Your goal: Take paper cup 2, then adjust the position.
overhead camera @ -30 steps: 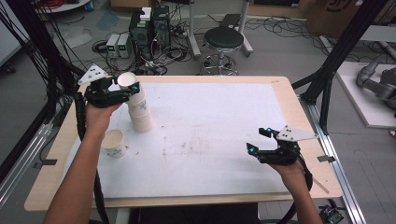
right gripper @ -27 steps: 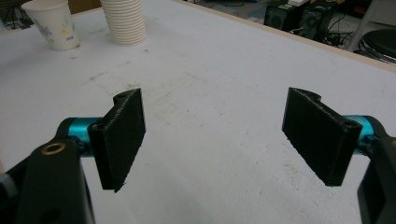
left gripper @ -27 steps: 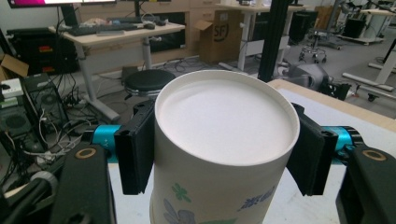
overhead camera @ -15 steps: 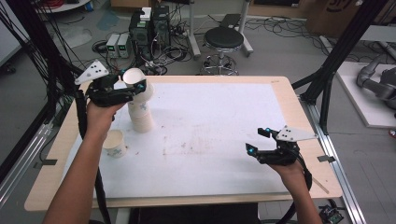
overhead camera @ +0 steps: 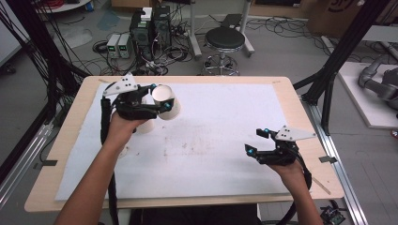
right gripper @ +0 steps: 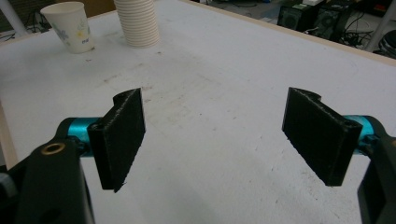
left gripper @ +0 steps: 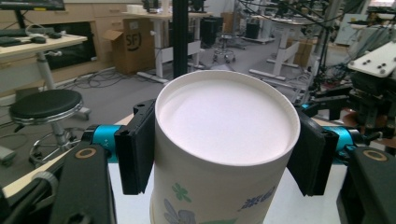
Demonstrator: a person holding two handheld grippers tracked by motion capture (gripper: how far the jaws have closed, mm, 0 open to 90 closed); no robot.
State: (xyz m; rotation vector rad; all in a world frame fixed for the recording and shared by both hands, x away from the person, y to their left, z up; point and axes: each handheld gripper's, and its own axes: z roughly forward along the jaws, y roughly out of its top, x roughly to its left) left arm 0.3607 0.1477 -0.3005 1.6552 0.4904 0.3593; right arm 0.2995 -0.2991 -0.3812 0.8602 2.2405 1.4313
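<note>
My left gripper [overhead camera: 158,101] is shut on a white paper cup [overhead camera: 166,102] with a green and blue flower print. It holds the cup tilted above the table's back left. In the left gripper view the cup [left gripper: 224,154] sits between both black pads, round end toward the camera. Just below the hand stands a stack of white cups [overhead camera: 146,126], also seen far off in the right gripper view [right gripper: 137,21]. A single printed cup [right gripper: 70,25] stands upright beside the stack. My right gripper [overhead camera: 256,141] hovers open over the front right of the table, nothing between its jaws [right gripper: 215,135].
A white mat [overhead camera: 225,140] covers the wooden table [overhead camera: 300,117], stained near its middle. Black frame posts stand at both sides. A stool [overhead camera: 225,40] and computer boxes [overhead camera: 150,23] stand on the floor behind the table.
My left gripper has carried the cup to the right, away from the top of the stack, and the cup now lies more tilted. The right gripper has stayed put.
</note>
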